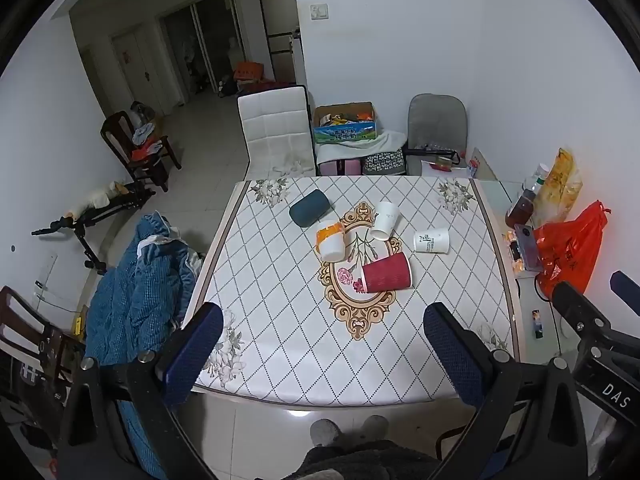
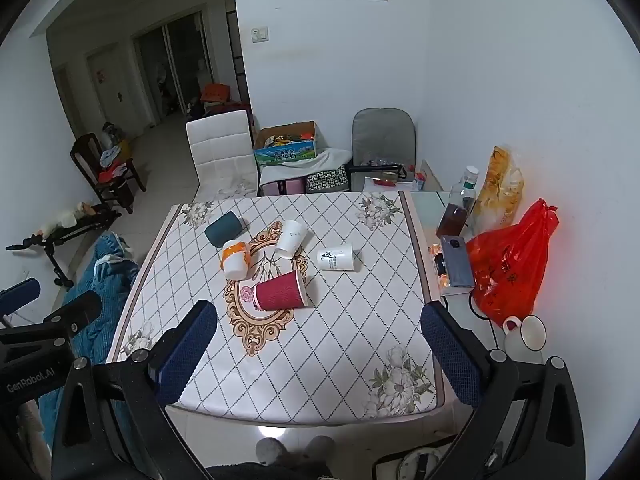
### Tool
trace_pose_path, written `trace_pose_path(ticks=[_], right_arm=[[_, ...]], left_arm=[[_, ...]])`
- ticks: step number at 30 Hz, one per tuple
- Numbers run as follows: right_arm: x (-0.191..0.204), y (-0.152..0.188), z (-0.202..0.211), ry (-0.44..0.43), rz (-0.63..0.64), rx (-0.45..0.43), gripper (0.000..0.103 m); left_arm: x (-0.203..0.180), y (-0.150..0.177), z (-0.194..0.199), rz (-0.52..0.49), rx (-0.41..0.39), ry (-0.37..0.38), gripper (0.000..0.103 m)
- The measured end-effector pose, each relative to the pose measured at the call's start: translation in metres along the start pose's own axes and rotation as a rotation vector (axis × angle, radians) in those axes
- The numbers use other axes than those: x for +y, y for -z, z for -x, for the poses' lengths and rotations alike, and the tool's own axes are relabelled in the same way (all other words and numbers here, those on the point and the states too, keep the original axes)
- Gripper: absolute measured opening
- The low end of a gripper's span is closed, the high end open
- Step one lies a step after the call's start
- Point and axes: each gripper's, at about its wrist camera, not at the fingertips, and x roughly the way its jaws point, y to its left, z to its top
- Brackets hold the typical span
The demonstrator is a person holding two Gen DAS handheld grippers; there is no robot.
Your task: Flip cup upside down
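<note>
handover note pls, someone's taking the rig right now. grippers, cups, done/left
Left gripper: open, empty, held above the near table edge.
Right gripper: open, empty, same height.
Five cups lie on their sides mid-table: red cup nearest, orange-and-white cup, dark teal cup, plain white cup, printed white cup.
Done: nothing flipped, none gripped.
Left: pick a cup, set it mouth-down. The red cup looks easiest to reach.

Red cup (image 1: 387, 273): ribbed paper, matt. Tablecloth (image 1: 304, 344): smooth printed fabric. Red bag (image 2: 508, 268): glossy plastic. Gripper pads (image 2: 448, 354): textured rubber.
</note>
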Motion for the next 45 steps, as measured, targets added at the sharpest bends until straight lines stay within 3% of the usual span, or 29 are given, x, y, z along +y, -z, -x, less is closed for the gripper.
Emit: trace_pose_path(ticks=[45], right_arm=[[-0.0044,0.0041,0.0046,0.016,0.011,0.007,0.103]], left_arm=[[-0.0006,0.0001,0.0000,0.003,0.000,0.004,0.103]])
